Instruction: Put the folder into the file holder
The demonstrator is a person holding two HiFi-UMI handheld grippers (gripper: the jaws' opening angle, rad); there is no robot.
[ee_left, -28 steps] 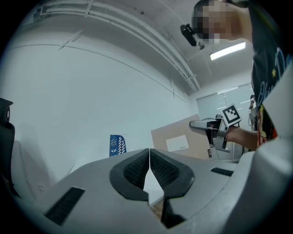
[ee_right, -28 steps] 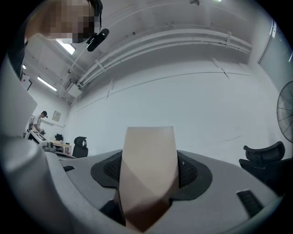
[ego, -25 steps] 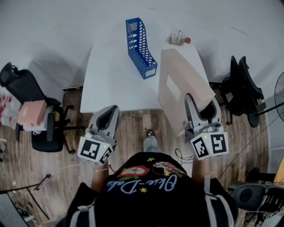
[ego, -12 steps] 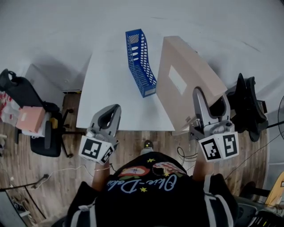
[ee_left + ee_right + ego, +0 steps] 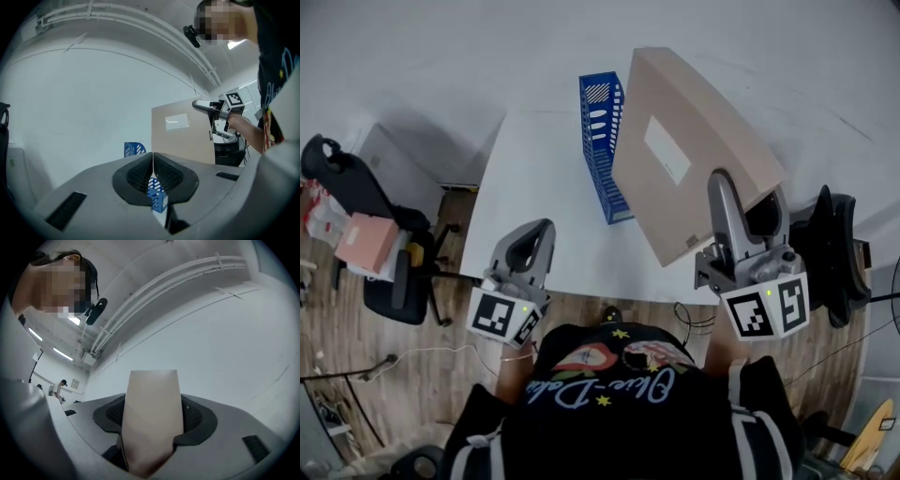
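Observation:
A tan folder (image 5: 694,150) with a white label hangs tilted in the air over the right part of the white table (image 5: 539,187), just right of the blue file holder (image 5: 602,141). My right gripper (image 5: 733,211) is shut on the folder's near lower edge; in the right gripper view the folder (image 5: 152,418) fills the space between the jaws. My left gripper (image 5: 530,251) hovers at the table's near left edge, shut with nothing in it. From the left gripper view (image 5: 153,173) the blue holder (image 5: 157,194) and the folder (image 5: 183,131) show beyond the jaws.
A black office chair (image 5: 356,197) with a pink box (image 5: 364,242) stands left of the table. Another dark chair (image 5: 839,253) is at the right. Wooden floor lies in front of the table.
The right gripper has lifted the folder up and leftward, so its far end now stands beside the blue holder's top. The left gripper has stayed where it was.

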